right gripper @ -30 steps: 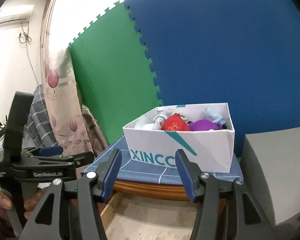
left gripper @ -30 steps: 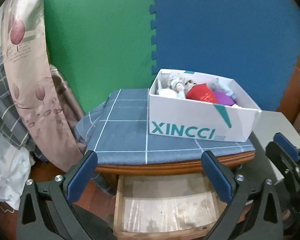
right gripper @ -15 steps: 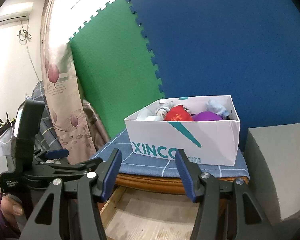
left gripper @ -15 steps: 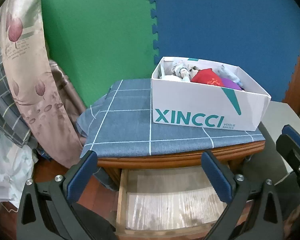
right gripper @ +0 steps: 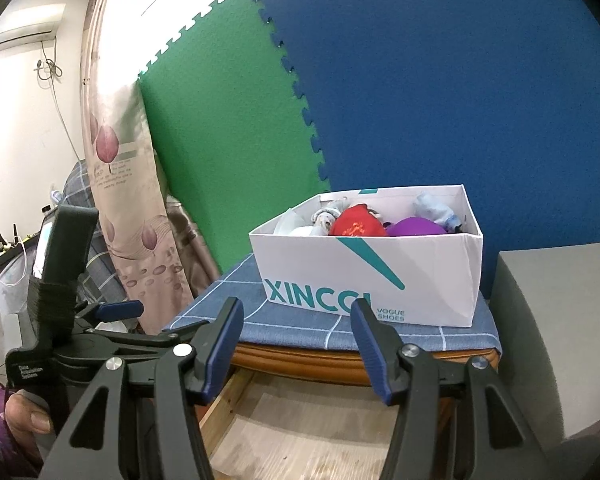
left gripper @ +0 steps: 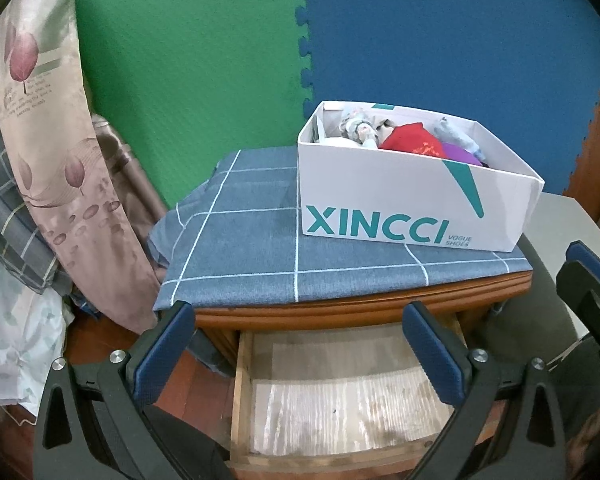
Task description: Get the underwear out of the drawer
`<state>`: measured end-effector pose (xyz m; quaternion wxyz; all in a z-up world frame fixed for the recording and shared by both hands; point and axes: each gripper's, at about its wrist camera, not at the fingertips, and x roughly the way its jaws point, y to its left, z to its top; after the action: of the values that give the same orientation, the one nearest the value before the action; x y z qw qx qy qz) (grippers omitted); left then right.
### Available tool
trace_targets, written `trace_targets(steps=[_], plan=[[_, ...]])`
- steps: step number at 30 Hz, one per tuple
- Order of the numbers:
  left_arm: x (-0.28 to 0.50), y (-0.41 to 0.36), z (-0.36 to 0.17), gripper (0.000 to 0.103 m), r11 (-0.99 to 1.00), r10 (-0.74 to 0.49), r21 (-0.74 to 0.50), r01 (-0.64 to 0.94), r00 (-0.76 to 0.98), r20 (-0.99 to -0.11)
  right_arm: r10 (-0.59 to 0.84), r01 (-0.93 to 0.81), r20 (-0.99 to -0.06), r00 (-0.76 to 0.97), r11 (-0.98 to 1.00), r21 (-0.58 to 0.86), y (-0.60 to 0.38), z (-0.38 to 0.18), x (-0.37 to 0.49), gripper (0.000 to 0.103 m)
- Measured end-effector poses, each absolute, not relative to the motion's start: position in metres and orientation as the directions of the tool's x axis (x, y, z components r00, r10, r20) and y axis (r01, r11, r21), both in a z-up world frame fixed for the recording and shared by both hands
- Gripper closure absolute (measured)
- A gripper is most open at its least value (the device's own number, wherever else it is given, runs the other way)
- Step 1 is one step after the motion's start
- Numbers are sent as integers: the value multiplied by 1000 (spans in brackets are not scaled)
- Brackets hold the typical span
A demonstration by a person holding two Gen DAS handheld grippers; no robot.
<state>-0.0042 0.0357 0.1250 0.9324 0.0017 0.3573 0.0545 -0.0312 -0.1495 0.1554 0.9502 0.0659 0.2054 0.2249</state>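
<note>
The wooden drawer point(left gripper: 242, 380) under the nightstand stands pulled out; its pale lined floor shows no clothing in the part I see. On top sits a white XINCCI shoe box point(left gripper: 400, 208) holding rolled garments, among them a red bundle point(left gripper: 414, 144) and a purple one point(left gripper: 460, 156). My left gripper point(left gripper: 300, 320) hangs open and wide above the drawer's mouth, holding nothing. My right gripper point(right gripper: 297, 308) is open too, in front of the nightstand's edge with the drawer point(right gripper: 300, 432) below it and the box point(right gripper: 420, 280) beyond. Nothing lies between either pair of jaws.
A blue checked cloth point(left gripper: 260, 256) covers the nightstand top. Green and blue foam mats point(left gripper: 420, 40) line the wall behind. A flowered curtain point(left gripper: 60, 160) and bedding hang at the left. A grey block point(right gripper: 560, 320) stands to the right. A hand point(right gripper: 28, 416) holds the left gripper's handle.
The left gripper has sunk a little toward the drawer, so the box and nightstand sit higher and larger in its view. The right gripper has barely moved; both jaws keep their width.
</note>
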Motion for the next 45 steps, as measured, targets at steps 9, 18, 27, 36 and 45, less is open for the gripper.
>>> trace_targets(steps=[9,18,27,36,45], plan=[[-3,39,122,0,994,101,37,-103,733,-673,458,-403,-370,808,889,219,-149,153,-29,46],[-3,41,120,0,993,103,33,-109,730,-676,457,-403,-373,807,889,218,-149,153,-29,46],[-2,42,117,0,993,102,29,-112,725,-681,454,-400,-375,808,891,216,-148,151,-29,46],[-1,43,115,0,993,105,31,-116,719,-687,455,-401,-380,805,890,217,-146,150,-29,46],[-1,43,114,0,993,106,31,-116,719,-687,456,-402,-383,804,890,217,-146,149,-28,46]])
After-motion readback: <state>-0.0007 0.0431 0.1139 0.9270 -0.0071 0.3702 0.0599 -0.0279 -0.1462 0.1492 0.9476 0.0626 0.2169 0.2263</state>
